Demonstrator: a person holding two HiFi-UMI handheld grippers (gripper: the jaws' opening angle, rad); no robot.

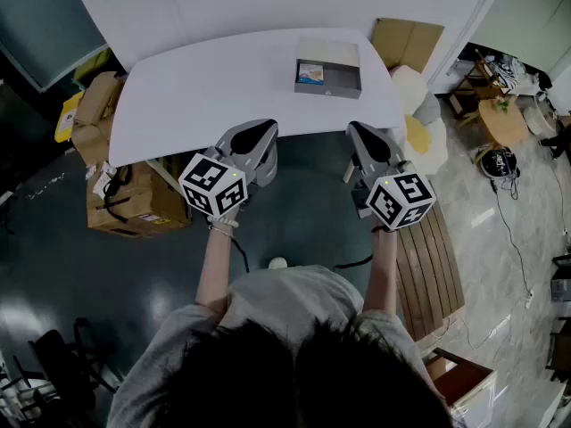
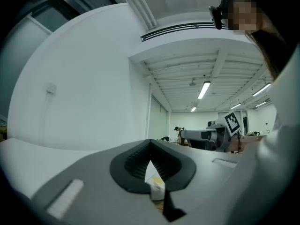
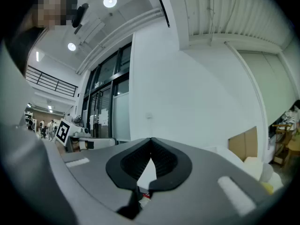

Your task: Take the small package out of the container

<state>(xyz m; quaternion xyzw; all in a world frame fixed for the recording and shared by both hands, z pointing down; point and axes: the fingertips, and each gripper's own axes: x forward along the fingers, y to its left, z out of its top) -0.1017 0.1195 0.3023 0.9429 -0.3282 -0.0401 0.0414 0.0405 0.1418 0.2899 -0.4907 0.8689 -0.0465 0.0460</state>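
Note:
A grey open container [image 1: 343, 53] stands at the far side of the white table [image 1: 196, 96]. A small blue and white package [image 1: 310, 74] lies in its left part. My left gripper [image 1: 264, 131] and right gripper [image 1: 358, 129] hover side by side at the table's near edge, well short of the container. Both are shut with nothing between the jaws. The left gripper view shows its closed tips [image 2: 150, 144] aimed up at wall and ceiling, with the other gripper [image 2: 220, 131] to the right. The right gripper [image 3: 151, 142] also points upward.
Cardboard boxes [image 1: 132, 201] sit on the floor left of the table, with another flat carton [image 1: 406, 41] at the back right. White foam blocks [image 1: 421, 105] and a slatted wooden bench [image 1: 433, 259] lie to the right. A helmet [image 1: 497, 161] rests on the floor.

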